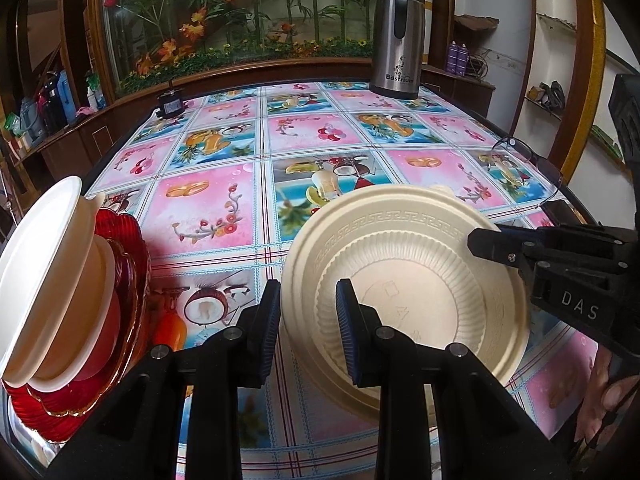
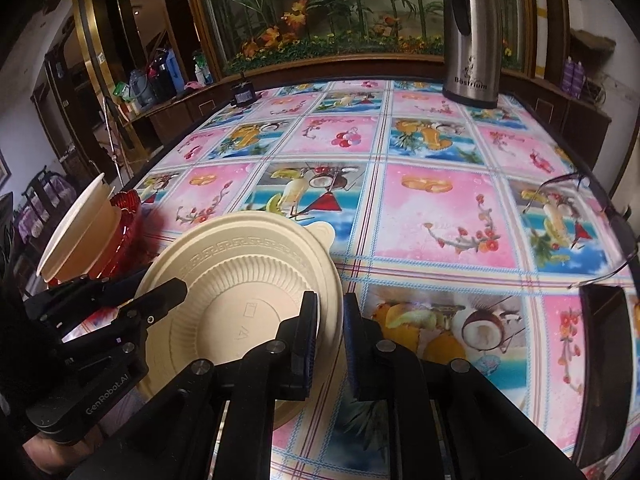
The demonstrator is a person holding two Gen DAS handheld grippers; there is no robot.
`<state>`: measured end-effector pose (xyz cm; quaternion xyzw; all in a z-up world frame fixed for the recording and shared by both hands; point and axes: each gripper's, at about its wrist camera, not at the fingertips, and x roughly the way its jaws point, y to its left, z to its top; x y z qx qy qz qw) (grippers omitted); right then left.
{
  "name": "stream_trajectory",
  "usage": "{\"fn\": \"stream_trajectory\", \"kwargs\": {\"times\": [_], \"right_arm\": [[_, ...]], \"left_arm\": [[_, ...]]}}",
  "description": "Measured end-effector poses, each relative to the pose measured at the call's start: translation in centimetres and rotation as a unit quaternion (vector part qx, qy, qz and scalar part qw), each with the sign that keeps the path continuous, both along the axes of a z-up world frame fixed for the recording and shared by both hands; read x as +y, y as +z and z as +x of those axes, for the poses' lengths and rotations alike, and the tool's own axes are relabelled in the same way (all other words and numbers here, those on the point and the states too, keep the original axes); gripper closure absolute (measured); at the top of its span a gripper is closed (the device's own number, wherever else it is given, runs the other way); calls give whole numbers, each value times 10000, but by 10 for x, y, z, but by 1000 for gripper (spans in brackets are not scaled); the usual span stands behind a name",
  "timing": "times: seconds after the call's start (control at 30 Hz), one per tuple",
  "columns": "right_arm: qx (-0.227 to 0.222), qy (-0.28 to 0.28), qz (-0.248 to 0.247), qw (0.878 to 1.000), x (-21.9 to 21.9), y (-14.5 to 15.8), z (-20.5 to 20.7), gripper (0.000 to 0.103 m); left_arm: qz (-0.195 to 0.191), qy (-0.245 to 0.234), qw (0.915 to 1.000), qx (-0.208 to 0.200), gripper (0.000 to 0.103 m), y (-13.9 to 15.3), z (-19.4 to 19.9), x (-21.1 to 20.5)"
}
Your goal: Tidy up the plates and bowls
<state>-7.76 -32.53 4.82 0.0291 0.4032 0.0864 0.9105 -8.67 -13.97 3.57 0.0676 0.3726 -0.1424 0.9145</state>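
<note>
Both grippers are working the same cream plate (image 1: 404, 280), a round plastic-looking dish with a Greek-key band pressed into its rim, fine radial ribbing below that, and a flat center with faint embossed marks that are too soft to read. The left gripper (image 1: 308, 332) is straddling the plate's left rim with its fingers narrowed down, one ribbed blue pad (image 1: 347, 332) sitting inside the dish and the other outside, so it's looking like a pinch on the edge, though the actual contact is hard to confirm from this angle. The right gripper (image 2: 331, 342) is doing the same on the opposite rim, fingers nearly together with the plate's edge between them. The plate is tilting up off the tablecloth (image 2: 432, 208), a glossy vinyl sheet printed with pink and blue fruit squares. Off to the left, a stack of white bowls (image 1: 52, 280) is leaning inside a red ribbed-glass dish (image 1: 120, 300) with an amber scalloped edge; the bottom of that pile is getting cut off by the frame. A brushed steel thermos jug (image 1: 396, 40) is standing at the far edge, and thin-framed eyeglasses (image 2: 576, 216) are lying near the right side beside a dark object that's partly out of view.
</note>
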Motion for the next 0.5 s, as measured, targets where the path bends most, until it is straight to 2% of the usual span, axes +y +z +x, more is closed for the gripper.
{"fn": "stream_trajectory", "kwargs": {"times": [0.2,0.5], "right_arm": [[-183,-24,-270,9995,4,4,-3,90],[-259,-41,-307,9992,3,7,-6,90]], "left_arm": [[8,-7,10000,-18,78,0,0,-1],[30,-11,10000,-36,78,0,-1,-2]]}}
